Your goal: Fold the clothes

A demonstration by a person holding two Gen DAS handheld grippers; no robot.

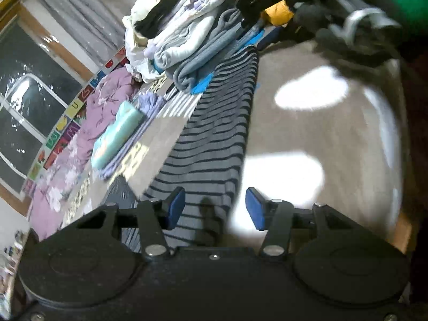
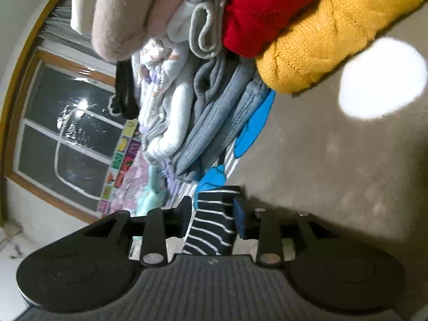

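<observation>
Striped knit, grey with thin dark lines, makes up the garment (image 1: 211,133) in hand; it runs as a long, narrow band across the beige surface (image 1: 321,139), from the left tongs (image 1: 215,208) at its near end to the right tongs (image 2: 212,214) at the far end, beside a stack of folded clothes (image 1: 187,42); whether that surface is a bed or a table, I cannot tell; the left tongs stand apart, blue pads on either side of the cloth and not pinching it, while the right tongs are clamped on a dark, white-lined corner of the same garment; the band looks already narrowed lengthwise, so the step in hand is, I judge, a fold along its length; to do it well, the loose end wants a firm pinch at the edge through all layers, both ends kept level and the cloth lightly taut so the stripes stay straight and no crease sets; the stack, with its yellow knit (image 2: 334,34) and red one (image 2: 267,13), sits close to the right tongs, so any swing there risks toppling it; a lilac bedcover (image 1: 88,123) lies beyond.
</observation>
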